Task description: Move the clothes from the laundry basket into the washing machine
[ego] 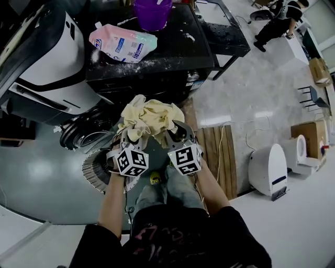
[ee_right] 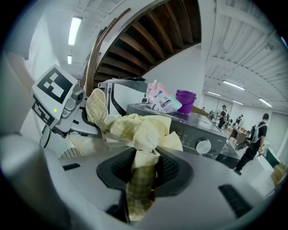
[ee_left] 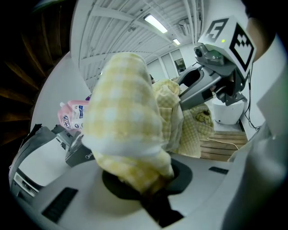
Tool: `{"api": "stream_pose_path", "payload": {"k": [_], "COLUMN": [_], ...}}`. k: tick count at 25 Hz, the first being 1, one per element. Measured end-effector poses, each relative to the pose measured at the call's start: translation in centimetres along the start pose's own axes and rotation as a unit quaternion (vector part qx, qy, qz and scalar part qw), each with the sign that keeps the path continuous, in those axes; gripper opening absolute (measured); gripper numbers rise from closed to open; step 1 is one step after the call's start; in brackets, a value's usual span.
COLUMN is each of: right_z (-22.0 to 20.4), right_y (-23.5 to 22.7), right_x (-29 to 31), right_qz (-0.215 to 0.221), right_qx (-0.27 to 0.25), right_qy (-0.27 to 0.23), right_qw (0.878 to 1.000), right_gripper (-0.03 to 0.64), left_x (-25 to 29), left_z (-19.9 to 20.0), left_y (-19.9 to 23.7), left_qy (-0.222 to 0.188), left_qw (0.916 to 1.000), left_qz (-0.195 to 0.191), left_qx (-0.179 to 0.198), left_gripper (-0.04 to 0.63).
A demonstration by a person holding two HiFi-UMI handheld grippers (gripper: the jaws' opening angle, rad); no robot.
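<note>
A yellow checked cloth (ego: 150,118) hangs bunched between my two grippers, in front of the dark-topped washing machine (ego: 178,52). My left gripper (ego: 130,140) is shut on one bunch of it; in the left gripper view the cloth (ee_left: 123,130) fills the jaws (ee_left: 146,191). My right gripper (ego: 175,135) is shut on another fold, which shows as a strip of cloth (ee_right: 140,173) pinched between the pads. The washer's round opening (ego: 86,137) lies low at the left, with its door (ego: 44,63) swung open. A white slatted laundry basket (ego: 97,170) sits under my left hand.
A detergent pouch (ego: 123,44) and a purple tub (ego: 153,13) stand on the washer top. A wooden pallet (ego: 215,152) lies right of my arms, with a white appliance (ego: 268,168) and cardboard boxes (ego: 309,133) beyond. A person (ego: 277,23) stands far off.
</note>
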State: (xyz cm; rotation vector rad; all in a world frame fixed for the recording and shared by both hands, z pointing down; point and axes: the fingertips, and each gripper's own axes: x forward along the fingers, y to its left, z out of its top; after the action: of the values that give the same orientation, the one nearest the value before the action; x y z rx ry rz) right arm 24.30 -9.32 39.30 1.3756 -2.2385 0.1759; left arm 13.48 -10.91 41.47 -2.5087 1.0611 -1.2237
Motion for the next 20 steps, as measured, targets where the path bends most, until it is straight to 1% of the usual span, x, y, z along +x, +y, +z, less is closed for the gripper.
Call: {"api": "stream_pose_path", "payload": {"k": [3, 8, 12, 20], "right_z": [-1.0, -3.0, -5.3, -11.3], "right_y": [-0.2, -1.6, -3.3, -5.4], "right_x": [1.1, 4.5, 8.0, 15.4], "right_qz": [0.003, 0.013, 0.019, 0.038], "right_qx": [-0.01, -0.014, -0.017, -0.019], "right_qy": [0.006, 0.011, 0.008, 0.005], "right_qw": [1.0, 1.0, 1.0, 0.999], "right_gripper": [0.115, 0.115, 0.115, 0.117], "left_x": [1.3, 5.1, 9.3, 17.9], "left_z": [-0.8, -2.0, -3.2, -7.0], "left_y": [-0.3, -0.3, -0.4, -1.0], "left_qy": [-0.001, 0.007, 0.011, 0.022], "left_qw": [1.0, 1.0, 0.9998, 0.9989], "left_qz": [-0.004, -0.001, 0.008, 0.034], "left_qx": [0.0, -0.007, -0.015, -0.023], "left_gripper": [0.071, 0.071, 0.071, 0.071]}}
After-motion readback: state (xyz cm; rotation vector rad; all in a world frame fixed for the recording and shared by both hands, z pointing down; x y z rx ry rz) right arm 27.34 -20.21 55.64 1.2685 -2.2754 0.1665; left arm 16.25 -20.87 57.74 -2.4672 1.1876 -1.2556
